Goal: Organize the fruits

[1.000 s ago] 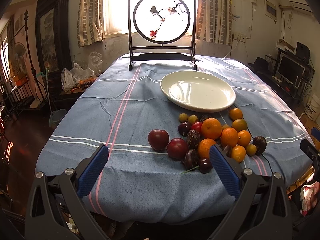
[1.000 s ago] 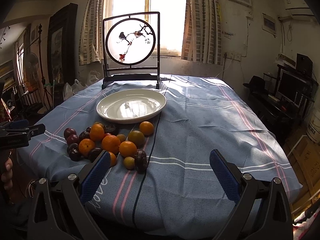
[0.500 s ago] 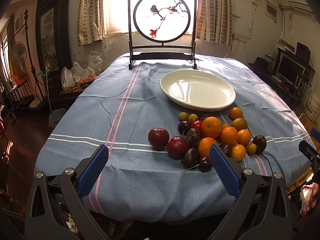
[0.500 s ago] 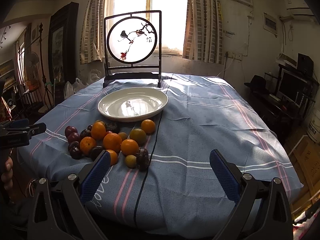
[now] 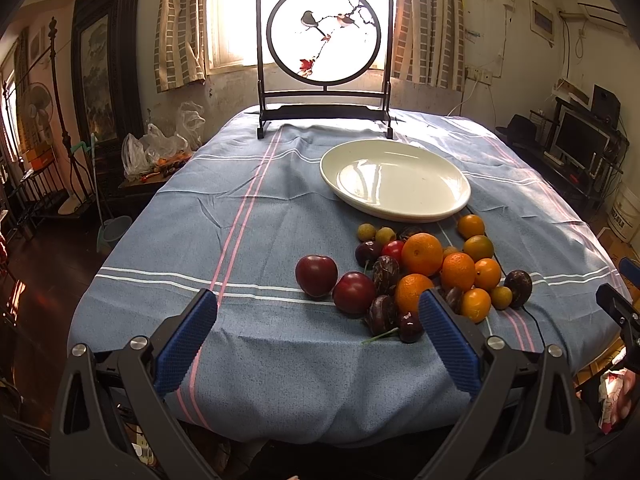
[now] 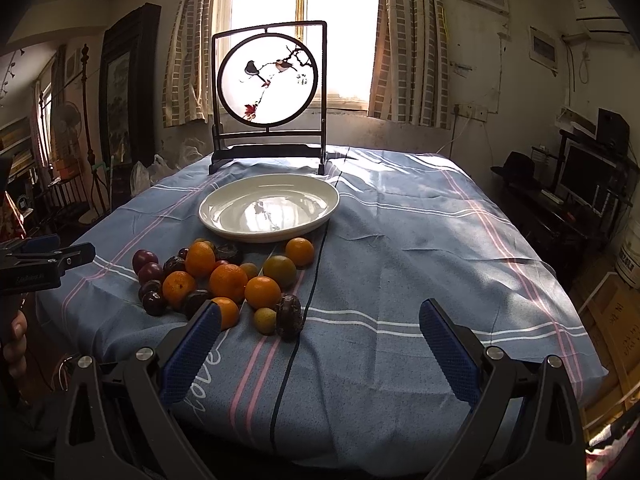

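Presently, a heap of mixed loose fruit (image 5: 416,272) is recorded on the bench under a blue striped cloth (image 5: 248,216): round oranges (image 5: 422,254), dark red plums (image 5: 316,275), small yellow-green fruits (image 5: 366,232) and wrinkled dark purple fruits (image 5: 386,269). An empty shallow white ceramic plate (image 5: 420,200) is set just beyond the heap, judged to be the intended receptacle. A dark-framed round bird screen (image 5: 324,44) is stood at the far edge. The left gripper (image 5: 318,312) is held short of the plums, jaws wide apart, nothing touched. The right gripper (image 6: 320,320) is held likewise, jaws wide apart and empty, heap to its left.
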